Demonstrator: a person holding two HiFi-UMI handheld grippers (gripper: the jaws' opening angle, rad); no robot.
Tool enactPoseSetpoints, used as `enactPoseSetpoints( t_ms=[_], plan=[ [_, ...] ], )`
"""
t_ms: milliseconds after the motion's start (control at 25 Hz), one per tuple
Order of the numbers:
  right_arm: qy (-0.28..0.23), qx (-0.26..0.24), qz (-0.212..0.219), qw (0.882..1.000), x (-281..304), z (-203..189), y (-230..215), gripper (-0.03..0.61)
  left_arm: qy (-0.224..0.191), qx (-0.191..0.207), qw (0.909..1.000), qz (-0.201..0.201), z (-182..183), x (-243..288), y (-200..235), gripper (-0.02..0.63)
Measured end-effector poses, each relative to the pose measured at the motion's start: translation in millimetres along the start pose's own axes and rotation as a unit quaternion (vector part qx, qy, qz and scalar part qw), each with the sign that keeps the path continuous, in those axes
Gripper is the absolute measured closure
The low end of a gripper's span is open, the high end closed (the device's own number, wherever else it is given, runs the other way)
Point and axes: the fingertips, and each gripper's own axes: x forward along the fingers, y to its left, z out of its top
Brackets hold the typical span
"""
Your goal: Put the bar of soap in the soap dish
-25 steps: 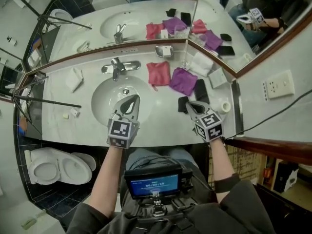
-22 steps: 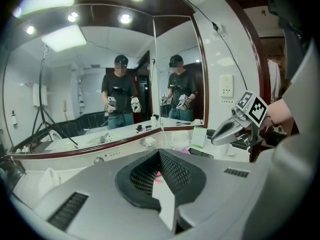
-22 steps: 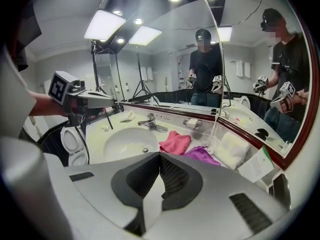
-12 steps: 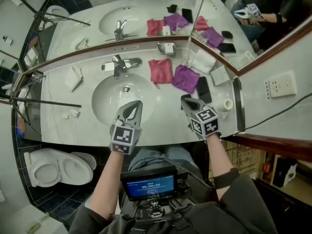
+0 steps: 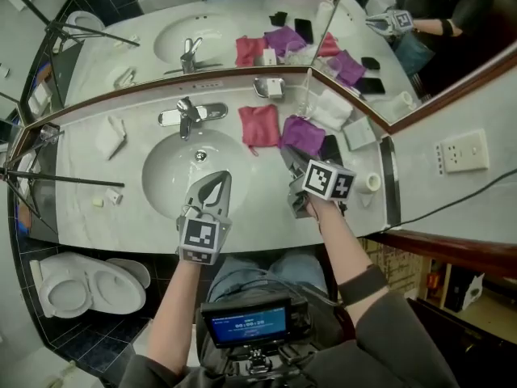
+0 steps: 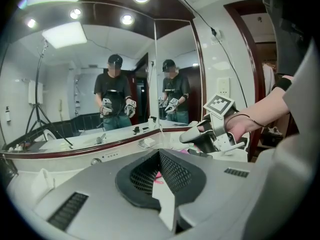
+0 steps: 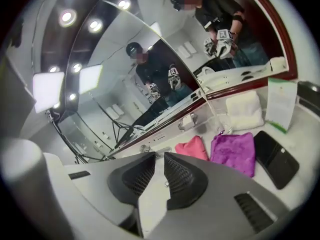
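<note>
A metal soap dish (image 5: pixel 271 87) stands at the back of the counter under the mirror, with something white in it; the right gripper view also shows the soap dish (image 7: pixel 187 121). Two small white pieces (image 5: pixel 113 196) lie left of the sink; I cannot tell if either is the soap. My left gripper (image 5: pixel 213 183) hovers over the sink's front rim, shut and empty (image 6: pixel 159 156). My right gripper (image 5: pixel 291 162) is rolled on its side just in front of the purple cloth (image 5: pixel 303 136). Its jaws are opening, with a narrow gap and nothing between them (image 7: pixel 159 160).
The sink (image 5: pixel 174 176) and faucet (image 5: pixel 187 115) sit at centre. A pink cloth (image 5: pixel 260 125), black phone (image 5: pixel 329 148), white towel (image 5: pixel 331 107), small box (image 5: pixel 358 132) and roll (image 5: pixel 371 182) crowd the right. A folded white cloth (image 5: pixel 111 136) lies left. Mirrors line the back.
My right gripper has moved left towards the sink, rolled onto its side, and its jaws have parted a little. The left gripper has stayed put.
</note>
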Motion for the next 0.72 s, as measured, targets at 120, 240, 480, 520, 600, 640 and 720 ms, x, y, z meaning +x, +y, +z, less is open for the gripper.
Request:
enactPoseSetpoints(
  t_ms=[120, 240, 480, 520, 600, 640, 720],
  plan=[
    [-0.006, 0.08, 0.019, 0.997, 29, 14, -11, 0.442, -0.01, -0.002, 0.9997, 0.023, 6, 13, 3, 0.614],
    [-0.021, 0.15, 0.024, 0.988, 65, 25, -31, 0.405, -0.005, -0.015, 0.9983, 0.056, 5, 33, 6, 0.614],
    [-0.076, 0.26, -0.015, 0.963, 119, 46, -87, 0.371, 0.013, -0.012, 0.9976, 0.066, -2, 74, -3, 0.614],
    [-0.085, 0.275, -0.017, 0.958, 127, 49, -93, 0.36, 0.014, -0.014, 0.9977, 0.066, -3, 79, -5, 0.614],
    [-0.097, 0.296, -0.018, 0.95, 142, 54, -105, 0.348, 0.015, -0.032, 0.9966, 0.074, -7, 85, -8, 0.614],
    [-0.098, 0.298, -0.023, 0.949, 148, 56, -111, 0.348, 0.016, -0.038, 0.9961, 0.078, -9, 88, -9, 0.614],
    [-0.097, 0.301, -0.035, 0.948, 156, 56, -123, 0.345, 0.022, -0.035, 0.9962, 0.077, -15, 92, -12, 0.614]
  ],
)
